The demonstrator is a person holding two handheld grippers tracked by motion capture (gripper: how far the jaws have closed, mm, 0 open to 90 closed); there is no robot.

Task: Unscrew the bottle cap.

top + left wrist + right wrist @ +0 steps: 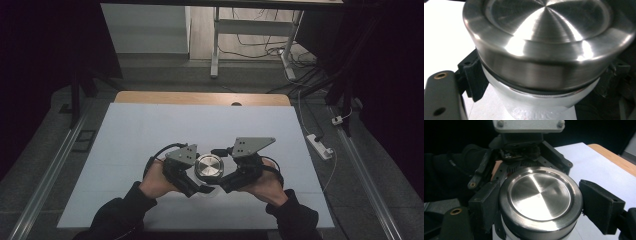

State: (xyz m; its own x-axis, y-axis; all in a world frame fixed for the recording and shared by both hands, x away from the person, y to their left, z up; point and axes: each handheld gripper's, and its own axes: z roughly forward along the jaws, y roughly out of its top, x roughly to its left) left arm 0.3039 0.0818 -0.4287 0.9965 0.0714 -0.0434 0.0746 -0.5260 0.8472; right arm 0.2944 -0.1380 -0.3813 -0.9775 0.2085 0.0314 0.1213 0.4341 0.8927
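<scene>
Nearest me, I have both grippers clamped on one jar (209, 167), standing upright on the white table sheet (150, 130) near its front edge. My left gripper (192, 186) grips the white body just below the steel lid (549, 37), jaws pressed against both sides. My right gripper (220, 186) has its pads closed on the lid's rim (541, 222). Beyond the sheet, the table's wooden edge (200, 98) shows.

Lab-like room: white-covered table (150, 130), dark curtains, floor cables (260, 50), power strip (320, 146).
</scene>
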